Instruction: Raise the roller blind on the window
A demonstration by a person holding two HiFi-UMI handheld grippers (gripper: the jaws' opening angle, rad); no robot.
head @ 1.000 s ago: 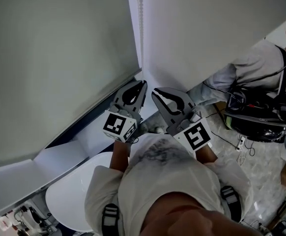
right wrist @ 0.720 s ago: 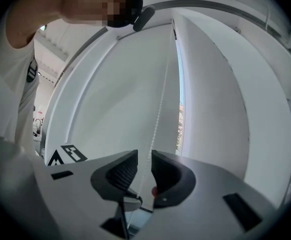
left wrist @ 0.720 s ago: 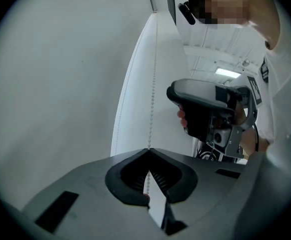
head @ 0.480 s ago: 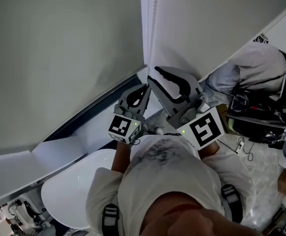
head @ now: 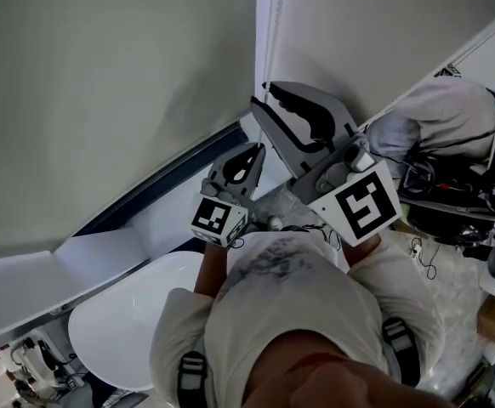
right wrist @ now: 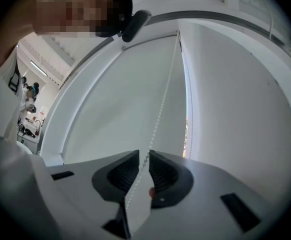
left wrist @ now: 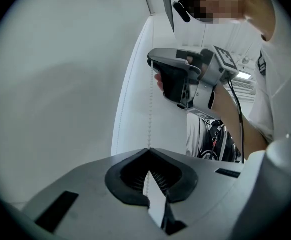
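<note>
The pale grey roller blind (head: 103,83) hangs down over the window at the left. Its white bead chain (head: 275,7) hangs beside the blind's right edge. My left gripper (head: 253,153) is shut on the bead chain (left wrist: 150,109), which runs straight up from its closed tips (left wrist: 148,150). My right gripper (head: 261,102) is higher up on the same chain, above the left one. Its jaws stand a little apart with the bead chain (right wrist: 158,114) passing through the gap (right wrist: 144,155), not pinched. The right gripper (left wrist: 185,81) also shows in the left gripper view.
A white window sill (head: 103,253) and a dark frame strip (head: 171,185) run below the blind. A round white table (head: 120,313) stands under my left arm. Another person (head: 452,109) sits at the right beside dark gear and cables (head: 452,211). White wall (head: 384,24) is behind the chain.
My right gripper has risen along the chain from beside the left gripper to well above it. The left gripper has kept its grip and stayed at about the same place.
</note>
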